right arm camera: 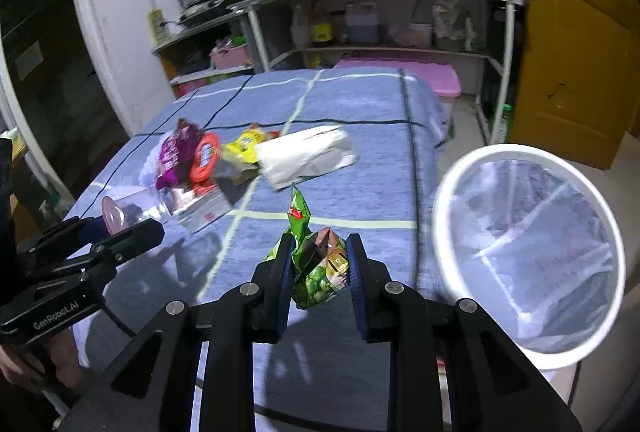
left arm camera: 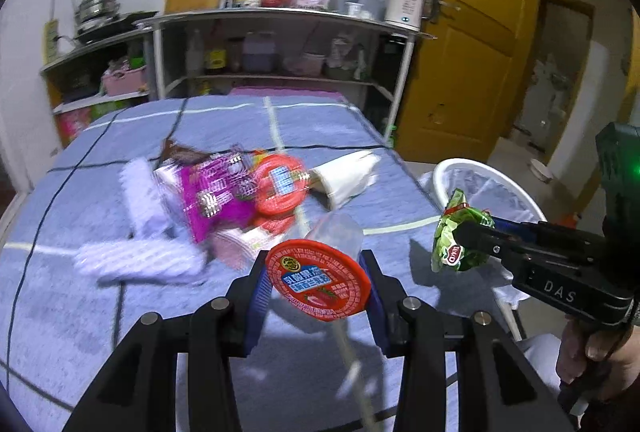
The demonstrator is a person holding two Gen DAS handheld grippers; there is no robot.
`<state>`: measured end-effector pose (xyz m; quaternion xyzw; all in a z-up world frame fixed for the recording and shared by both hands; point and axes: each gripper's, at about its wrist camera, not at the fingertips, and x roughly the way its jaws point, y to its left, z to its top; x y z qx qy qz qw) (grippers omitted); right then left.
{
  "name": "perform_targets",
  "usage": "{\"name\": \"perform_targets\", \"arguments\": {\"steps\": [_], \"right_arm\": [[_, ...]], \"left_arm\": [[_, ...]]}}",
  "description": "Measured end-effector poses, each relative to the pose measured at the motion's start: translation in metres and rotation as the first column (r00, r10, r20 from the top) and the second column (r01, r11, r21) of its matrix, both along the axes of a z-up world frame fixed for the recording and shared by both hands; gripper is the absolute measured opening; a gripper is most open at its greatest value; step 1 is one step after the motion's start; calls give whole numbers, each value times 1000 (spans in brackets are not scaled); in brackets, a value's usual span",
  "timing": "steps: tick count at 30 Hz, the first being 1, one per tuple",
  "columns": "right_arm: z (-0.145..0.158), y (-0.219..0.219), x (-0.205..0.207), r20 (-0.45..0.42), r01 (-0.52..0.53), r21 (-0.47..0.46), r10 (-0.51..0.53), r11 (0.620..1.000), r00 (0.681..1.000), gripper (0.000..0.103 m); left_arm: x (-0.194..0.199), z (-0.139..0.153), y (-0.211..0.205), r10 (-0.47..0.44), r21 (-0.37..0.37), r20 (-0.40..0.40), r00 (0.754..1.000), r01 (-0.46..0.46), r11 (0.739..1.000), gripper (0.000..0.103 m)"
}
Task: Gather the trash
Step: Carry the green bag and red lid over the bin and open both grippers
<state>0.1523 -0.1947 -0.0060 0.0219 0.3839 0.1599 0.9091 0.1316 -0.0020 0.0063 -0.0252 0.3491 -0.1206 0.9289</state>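
Carrying two pieces of trash at once is the step in hand: the left tongs (left arm camera: 316, 282) are clenched on a clear plastic cup with a red printed lid (left arm camera: 318, 280), and the right tongs (right arm camera: 318, 264) are clamped on a crumpled green snack wrapper (right arm camera: 316, 264); both items are held lifted above the blue checked cloth (right arm camera: 360, 120) covering the counter. A white bin lined with a pale bag (right arm camera: 528, 252) stands just off the counter's right edge, nearer to the right tongs than to the left. The next move is judged to call for each item to be brought over the bin's open mouth and let go there, the wrapper first. More trash is left on the cloth: a purple foil packet (left arm camera: 216, 192), another red-lidded cup (left arm camera: 280, 184), a yellow wrapper (right arm camera: 244, 148) and a white packet (right arm camera: 308, 154). The heap is smeared by motion blur in the left view, so its items can hardly be told apart. The bin's base is cut off from sight.
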Motion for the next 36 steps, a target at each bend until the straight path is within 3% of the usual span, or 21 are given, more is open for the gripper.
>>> {"name": "perform_targets", "arguments": {"steps": [8, 23, 28, 30, 33, 36], "right_arm": [[5, -67, -4, 8, 151, -3, -151, 989, 989, 26], [-15, -160, 3, -53, 345, -23, -346, 938, 937, 27], [-24, -172, 6, -79, 358, -24, -359, 933, 930, 36], [-27, -174, 6, -85, 358, -25, -359, 933, 930, 48], [-28, -176, 4, -86, 362, -26, -363, 932, 928, 50], [-30, -179, 4, -88, 372, -22, -372, 928, 924, 50]], "left_arm": [[29, 10, -66, -152, -1, 15, 988, 152, 988, 43], [79, -16, -180, -384, -2, -34, 923, 385, 923, 44], [85, -27, -201, -427, -18, -62, 902, 427, 904, 44], [86, -31, -205, -431, -17, -77, 899, 431, 902, 44], [88, -37, -207, -435, -32, -83, 897, 434, 901, 55], [89, -38, -206, -430, -46, -84, 899, 427, 903, 59]]}}
